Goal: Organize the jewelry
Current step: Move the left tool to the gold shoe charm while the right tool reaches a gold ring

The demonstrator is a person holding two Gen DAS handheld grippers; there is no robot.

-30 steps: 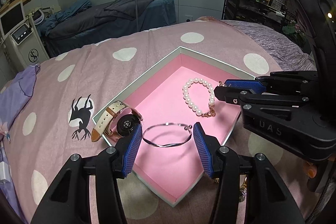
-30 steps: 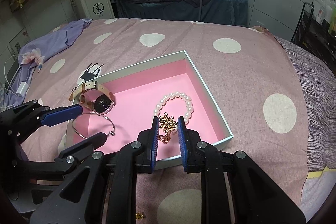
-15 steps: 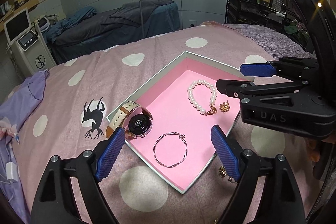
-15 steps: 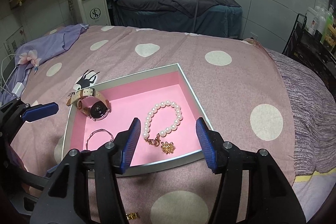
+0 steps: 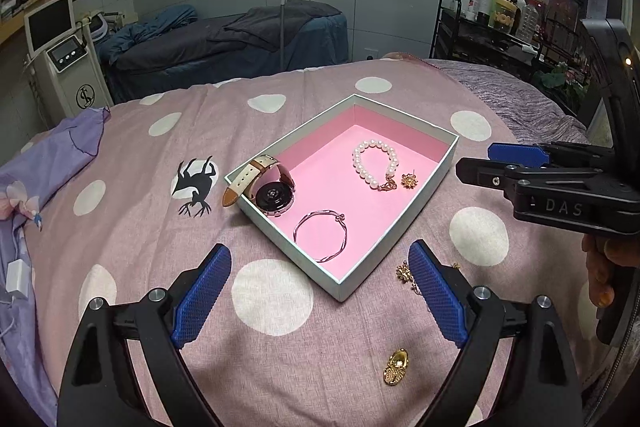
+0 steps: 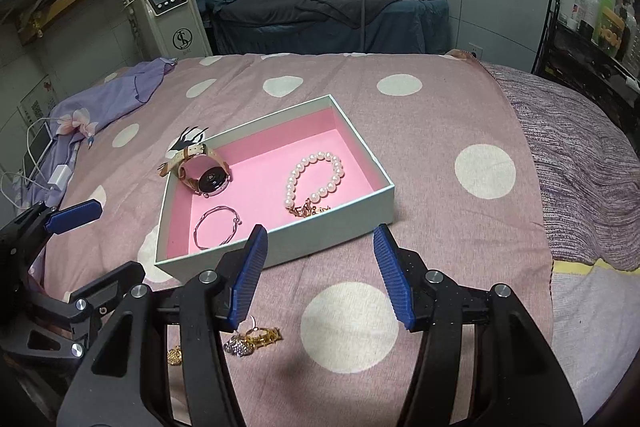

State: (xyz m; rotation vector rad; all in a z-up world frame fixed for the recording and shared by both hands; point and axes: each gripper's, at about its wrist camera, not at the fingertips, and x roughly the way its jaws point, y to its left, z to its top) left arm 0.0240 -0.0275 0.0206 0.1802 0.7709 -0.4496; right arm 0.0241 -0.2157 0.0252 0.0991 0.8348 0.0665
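A pale box with a pink lining (image 5: 416, 215) (image 6: 352, 205) lies on the spotted pink bedspread. In it are a pearl bracelet (image 5: 372, 163) (image 6: 316, 175), a gold earring (image 5: 409, 181), a silver bangle (image 5: 320, 241) (image 6: 218, 227) and a watch (image 5: 274, 195) (image 6: 210, 181) whose strap hangs over the rim. My left gripper (image 5: 320, 295) is open and empty, pulled back from the box. My right gripper (image 6: 320, 275) is open and empty, also in front of the box. Loose gold pieces (image 5: 396, 367) (image 6: 256, 339) lie on the bedspread near the grippers.
A purple cloth with a flower (image 6: 76, 119) and a white charger (image 6: 60, 175) lie at the bed's left side. A second bed (image 5: 224, 39), a white machine (image 6: 172, 11) and a shelf of bottles (image 5: 496, 11) stand beyond.
My right gripper opened and let the gold earring fall into the box beside the pearl bracelet. Both grippers opened wide and drew back and up from the box.
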